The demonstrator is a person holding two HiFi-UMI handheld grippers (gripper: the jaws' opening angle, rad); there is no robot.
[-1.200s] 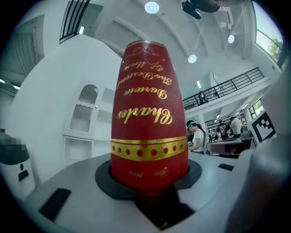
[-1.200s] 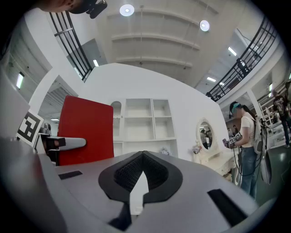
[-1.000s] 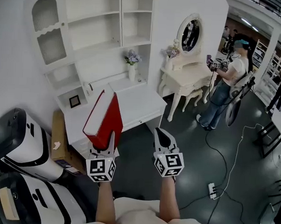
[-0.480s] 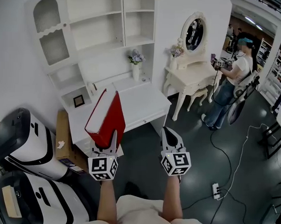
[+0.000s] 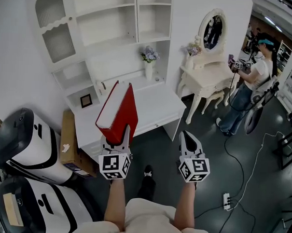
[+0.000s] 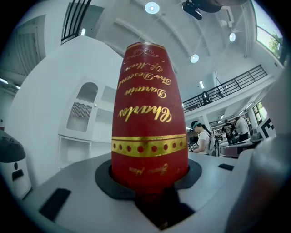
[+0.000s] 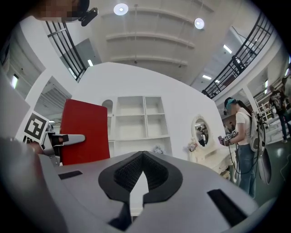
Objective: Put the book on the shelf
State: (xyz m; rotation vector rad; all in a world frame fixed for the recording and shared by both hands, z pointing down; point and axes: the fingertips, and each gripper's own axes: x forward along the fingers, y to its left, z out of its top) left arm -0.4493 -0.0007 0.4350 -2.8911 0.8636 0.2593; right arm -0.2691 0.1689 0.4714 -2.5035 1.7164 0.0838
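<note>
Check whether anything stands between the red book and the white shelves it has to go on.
Nothing visible does. The red hardcover book, clamped in the left tool, is in front of the white desk, with open air up to the white wall shelves. The flower vase stands off to the right.

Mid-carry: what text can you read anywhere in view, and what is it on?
"Charles Darwin": gold script, upside down, on the red book's spine, held in the left gripper.
Further gold lines beyond it and the small line below the gold band: too blurred to read.
The marker cubes: square patterns, no words.
</note>
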